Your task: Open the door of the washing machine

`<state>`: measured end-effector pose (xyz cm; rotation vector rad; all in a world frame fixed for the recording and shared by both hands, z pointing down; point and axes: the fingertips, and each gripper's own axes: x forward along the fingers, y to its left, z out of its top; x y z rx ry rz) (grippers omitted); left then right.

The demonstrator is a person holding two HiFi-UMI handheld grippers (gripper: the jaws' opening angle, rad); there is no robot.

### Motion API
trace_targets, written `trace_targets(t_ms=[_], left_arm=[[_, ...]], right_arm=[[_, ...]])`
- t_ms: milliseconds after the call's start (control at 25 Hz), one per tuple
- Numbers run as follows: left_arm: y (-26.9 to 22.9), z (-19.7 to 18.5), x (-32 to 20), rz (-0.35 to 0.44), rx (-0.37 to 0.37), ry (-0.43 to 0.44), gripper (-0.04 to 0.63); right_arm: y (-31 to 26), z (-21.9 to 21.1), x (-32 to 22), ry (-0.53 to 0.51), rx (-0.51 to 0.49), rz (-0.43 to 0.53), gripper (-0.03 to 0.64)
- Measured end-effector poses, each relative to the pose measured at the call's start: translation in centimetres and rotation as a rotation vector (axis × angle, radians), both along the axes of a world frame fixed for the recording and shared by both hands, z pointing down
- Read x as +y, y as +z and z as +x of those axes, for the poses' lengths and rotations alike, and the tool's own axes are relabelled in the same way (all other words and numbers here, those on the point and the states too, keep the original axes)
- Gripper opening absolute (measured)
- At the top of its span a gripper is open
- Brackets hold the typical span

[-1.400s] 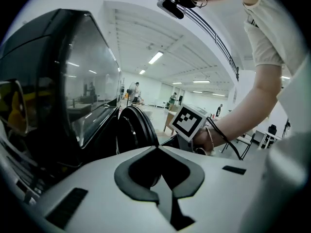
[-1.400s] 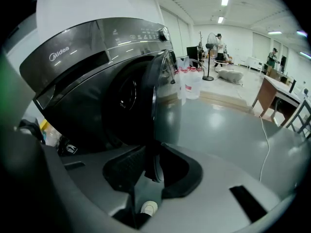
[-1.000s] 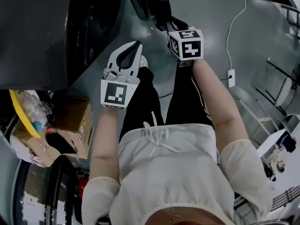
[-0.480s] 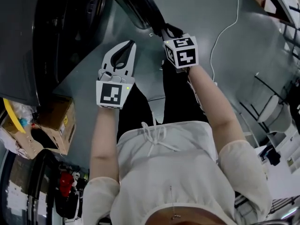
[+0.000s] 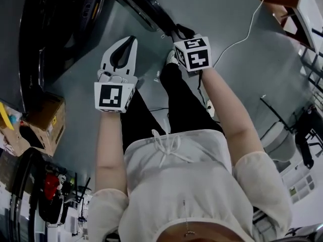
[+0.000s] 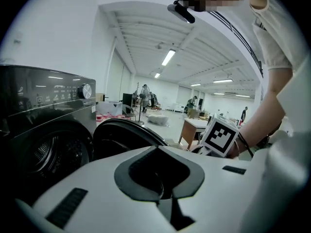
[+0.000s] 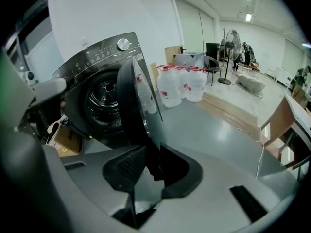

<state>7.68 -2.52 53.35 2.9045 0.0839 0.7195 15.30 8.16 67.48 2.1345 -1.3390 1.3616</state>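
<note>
The dark washing machine (image 5: 50, 34) fills the upper left of the head view, and its round door (image 5: 146, 11) stands swung out from the front. My right gripper (image 5: 176, 33) is shut on the door's outer edge. In the right gripper view the door rim (image 7: 133, 106) runs down between the black pads (image 7: 127, 165), with the steel drum (image 7: 104, 101) behind it. My left gripper (image 5: 129, 39) hangs in the air beside the door, shut and holding nothing. The left gripper view shows the drum opening (image 6: 48, 154), the open door (image 6: 121, 135) and the right gripper's marker cube (image 6: 221, 135).
The person's legs in black trousers (image 5: 176, 102) stand close behind both grippers. A cardboard box (image 5: 48, 120) lies left of the machine. A white cable (image 5: 242, 32) trails over the grey floor at right. Water jugs (image 7: 180, 86) stand beyond the machine, a wooden table (image 6: 197, 130) farther off.
The door has swung farther out from the machine with my right gripper on its edge. My left gripper has travelled alongside, still shut and empty.
</note>
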Motion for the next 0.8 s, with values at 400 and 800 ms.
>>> trace_targets(t_ms=[400,800], left_arm=[[-0.4,7.1,3.9,0.013,0.060,-0.062,0.023],[-0.2,12.0,3.8,-0.020,0.058,-0.029,0.023]], right_arm=[[0.1,7.4,1.8,-0.102,0.013,0.017,0.087],[0.0,13.0,2.0,-0.145,0.052,-0.005,0.094]])
